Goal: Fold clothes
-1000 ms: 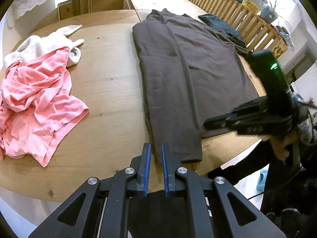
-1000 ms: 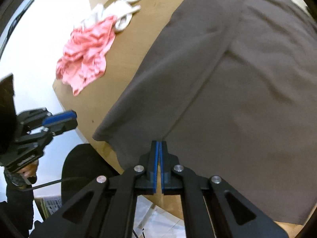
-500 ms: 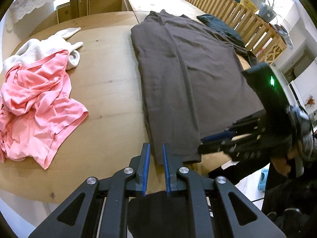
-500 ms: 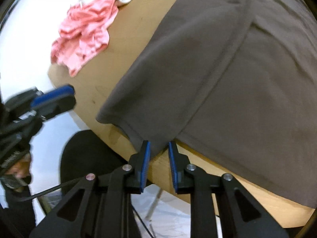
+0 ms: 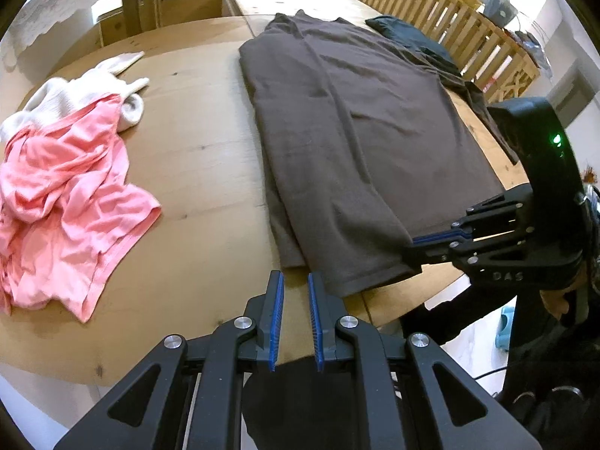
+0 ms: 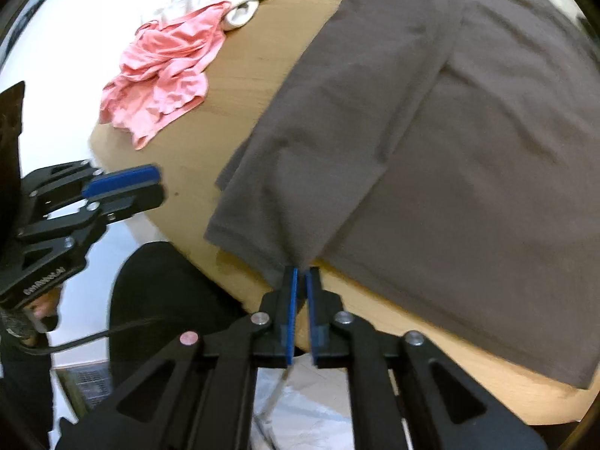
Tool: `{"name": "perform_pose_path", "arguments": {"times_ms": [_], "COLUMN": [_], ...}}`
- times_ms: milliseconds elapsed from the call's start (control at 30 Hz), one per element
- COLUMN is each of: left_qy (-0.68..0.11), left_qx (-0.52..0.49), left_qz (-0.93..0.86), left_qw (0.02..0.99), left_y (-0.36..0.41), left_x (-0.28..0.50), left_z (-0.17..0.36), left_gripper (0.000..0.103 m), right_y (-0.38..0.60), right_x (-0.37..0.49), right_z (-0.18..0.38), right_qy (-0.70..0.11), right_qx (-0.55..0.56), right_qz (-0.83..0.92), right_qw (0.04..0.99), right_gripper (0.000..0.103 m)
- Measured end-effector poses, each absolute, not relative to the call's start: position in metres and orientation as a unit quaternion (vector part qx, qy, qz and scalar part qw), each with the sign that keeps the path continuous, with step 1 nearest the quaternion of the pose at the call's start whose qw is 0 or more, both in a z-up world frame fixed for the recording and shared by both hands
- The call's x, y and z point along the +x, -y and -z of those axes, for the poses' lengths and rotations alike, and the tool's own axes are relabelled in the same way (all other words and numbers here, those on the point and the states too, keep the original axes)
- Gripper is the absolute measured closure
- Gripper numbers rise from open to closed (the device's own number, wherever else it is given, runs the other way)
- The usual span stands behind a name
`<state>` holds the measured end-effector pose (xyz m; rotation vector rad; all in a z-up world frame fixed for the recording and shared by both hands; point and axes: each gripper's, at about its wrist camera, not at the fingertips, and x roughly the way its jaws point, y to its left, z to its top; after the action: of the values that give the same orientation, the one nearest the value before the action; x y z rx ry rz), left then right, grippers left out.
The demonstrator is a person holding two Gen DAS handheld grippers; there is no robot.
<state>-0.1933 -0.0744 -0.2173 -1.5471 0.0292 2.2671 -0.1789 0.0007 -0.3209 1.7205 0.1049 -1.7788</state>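
A dark brown garment [image 5: 356, 142] lies flat and folded lengthwise on the wooden table [image 5: 202, 142], its hem at the near edge. My right gripper [image 6: 301, 272] has the hem's near corner between its pads; its jaws are closing and the cloth [image 6: 450, 150] bunches toward the tips. From the left wrist view the right gripper [image 5: 410, 243] comes in from the right at that corner. My left gripper [image 5: 295, 277] hovers just short of the hem's left corner, slightly open, with only table showing between its fingers. The right wrist view shows the left gripper [image 6: 123, 183] off the table's edge.
A crumpled pink garment [image 5: 67, 195] and a white one [image 5: 75, 93] lie on the table's left side. A dark blue item [image 5: 408, 33] sits beyond the brown garment by a slatted wooden rail [image 5: 468, 26]. A person's dark-clothed legs are below the table edge.
My right gripper went from shut to open, slid onto the hem's near corner, and narrowed onto the cloth. The left gripper stayed almost in place.
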Motion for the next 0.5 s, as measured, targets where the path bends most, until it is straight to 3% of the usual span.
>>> {"name": "perform_pose_path", "arguments": {"times_ms": [67,300,367,400,500], "left_qy": [-0.011,-0.036,-0.033,-0.032,-0.036], "left_qx": [-0.558,-0.604,-0.609,-0.608,-0.593], "left_qz": [-0.803,-0.766,-0.763,-0.764,-0.778], "left_qw": [0.209,0.215,0.214,0.212,0.203], "left_y": [0.069,0.050,0.046,0.046,0.047], "left_x": [-0.197,-0.208,-0.210,-0.211,-0.207], "left_z": [0.221,0.260,0.267,0.268,0.256], "left_gripper": [0.090,0.090,0.092,0.099,0.100], "right_y": [0.001,-0.022,-0.015,-0.011,0.009], "right_x": [-0.179,-0.195,-0.202,-0.206,-0.206], "right_z": [0.334,0.299,0.298,0.298,0.316], "right_qy": [-0.055,-0.020,-0.019,-0.019,-0.065], "right_qx": [0.692,0.620,0.605,0.599,0.604], "right_qz": [0.651,0.726,0.734,0.737,0.728], "right_qw": [0.307,0.297,0.307,0.313,0.316], "right_gripper": [0.073,0.073,0.074,0.075,0.084]}}
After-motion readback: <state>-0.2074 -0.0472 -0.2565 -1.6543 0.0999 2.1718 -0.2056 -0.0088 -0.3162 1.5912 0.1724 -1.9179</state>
